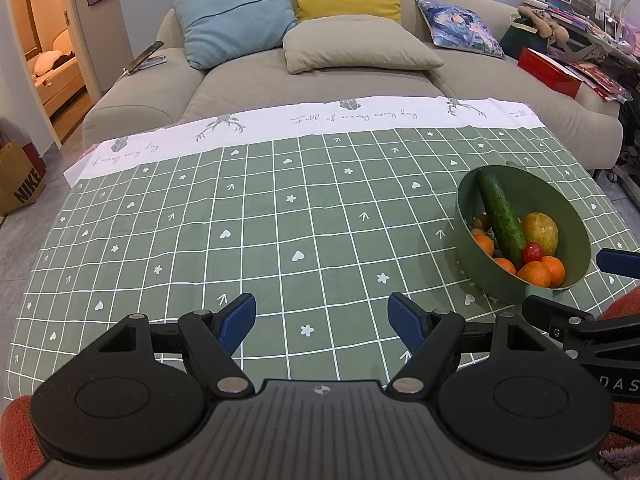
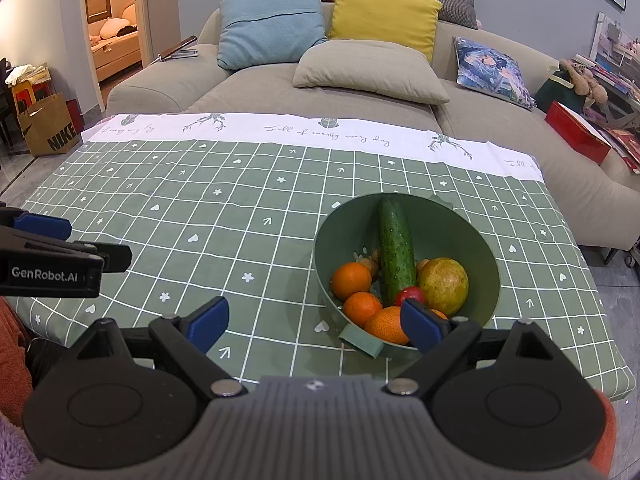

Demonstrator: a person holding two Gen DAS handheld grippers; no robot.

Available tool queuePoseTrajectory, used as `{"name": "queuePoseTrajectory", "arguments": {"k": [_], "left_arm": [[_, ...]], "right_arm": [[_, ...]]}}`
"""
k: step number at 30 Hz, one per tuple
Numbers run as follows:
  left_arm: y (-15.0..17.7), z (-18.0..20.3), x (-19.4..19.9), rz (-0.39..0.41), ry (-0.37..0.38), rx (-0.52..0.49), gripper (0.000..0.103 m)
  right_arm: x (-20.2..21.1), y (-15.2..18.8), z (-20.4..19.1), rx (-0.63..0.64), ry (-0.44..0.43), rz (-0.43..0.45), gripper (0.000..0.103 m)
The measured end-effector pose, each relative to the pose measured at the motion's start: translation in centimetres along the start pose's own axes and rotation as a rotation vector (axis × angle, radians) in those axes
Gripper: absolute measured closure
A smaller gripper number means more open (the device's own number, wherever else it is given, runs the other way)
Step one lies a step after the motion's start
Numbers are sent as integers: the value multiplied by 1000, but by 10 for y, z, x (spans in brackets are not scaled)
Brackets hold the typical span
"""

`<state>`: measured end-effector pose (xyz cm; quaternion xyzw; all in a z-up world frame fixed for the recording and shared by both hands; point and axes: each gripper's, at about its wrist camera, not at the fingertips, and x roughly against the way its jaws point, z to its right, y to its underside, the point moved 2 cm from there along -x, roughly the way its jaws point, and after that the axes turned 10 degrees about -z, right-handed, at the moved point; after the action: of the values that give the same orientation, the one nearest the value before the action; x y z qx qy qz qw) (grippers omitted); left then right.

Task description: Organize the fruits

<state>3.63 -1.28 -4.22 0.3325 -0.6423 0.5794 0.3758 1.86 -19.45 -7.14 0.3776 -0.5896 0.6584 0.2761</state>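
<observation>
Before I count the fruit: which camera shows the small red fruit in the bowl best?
The right wrist view. The small red fruit sits near centre there, between the cucumber and the yellow-green fruit, though the right hand-held gripper crosses the bowl just below it. The left wrist view shows it smaller, off to the right.

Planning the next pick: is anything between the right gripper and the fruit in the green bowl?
Nothing visible blocks it. The right gripper is open just short of the green bowl, with only tablecloth between. Inside, the cucumber lies over the middle, partly covering small fruits beneath; the oranges near the front lie exposed.
</observation>
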Motion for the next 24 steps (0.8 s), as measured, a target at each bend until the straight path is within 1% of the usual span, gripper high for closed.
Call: {"name": "queuePoseTrajectory", "arguments": {"k": [24], "left_arm": [[2,0,4,7,4,12,15]], "right_arm": [[2,-1,1,6,1,1,14]]}}
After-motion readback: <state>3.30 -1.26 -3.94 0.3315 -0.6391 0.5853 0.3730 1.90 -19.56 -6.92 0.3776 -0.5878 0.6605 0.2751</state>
